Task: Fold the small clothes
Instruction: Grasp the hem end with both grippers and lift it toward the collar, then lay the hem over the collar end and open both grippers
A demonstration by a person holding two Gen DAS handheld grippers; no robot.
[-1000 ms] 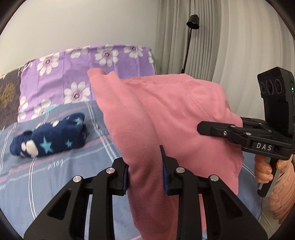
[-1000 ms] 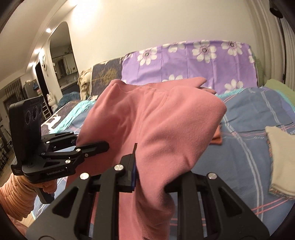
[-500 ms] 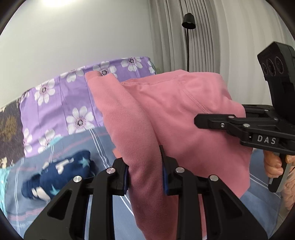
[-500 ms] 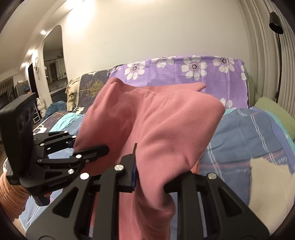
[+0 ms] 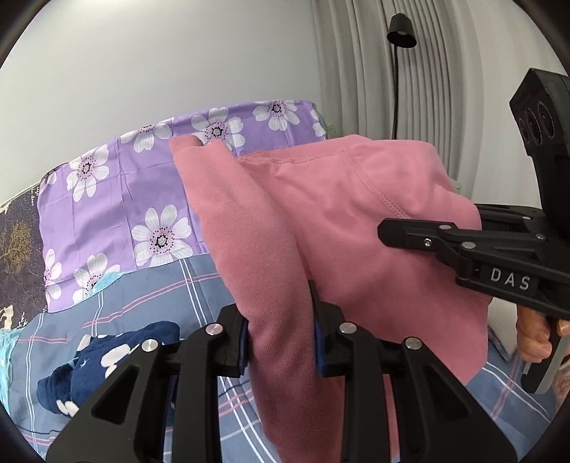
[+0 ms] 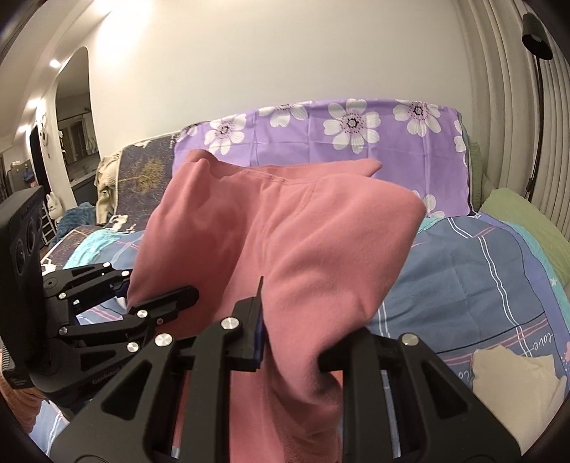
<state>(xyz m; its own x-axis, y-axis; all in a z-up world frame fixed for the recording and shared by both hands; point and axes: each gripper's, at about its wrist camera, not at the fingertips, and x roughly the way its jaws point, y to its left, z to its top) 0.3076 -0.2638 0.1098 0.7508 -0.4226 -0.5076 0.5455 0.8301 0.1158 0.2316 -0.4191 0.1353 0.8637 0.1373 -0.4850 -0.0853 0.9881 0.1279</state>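
A garment (image 5: 342, 228) hangs above a bed (image 5: 149, 295), pinched at one edge between the jaws of the left gripper (image 5: 281, 338) and at the other by the right gripper (image 6: 292, 338), which sits to the left gripper's right. Below and to the left of the garment, a bundle (image 5: 103, 359) of cloth lies on the bed cover. Behind the bed, a sheet (image 6: 320, 131) is draped over the backrest, with a wall (image 6: 249, 57) beyond it. To the right stand a curtain (image 5: 438, 71) and, before it, a lamp (image 5: 400, 32). On the bed's right side lies a folded cloth (image 6: 513, 384), with a pillow (image 6: 523, 217) behind it.
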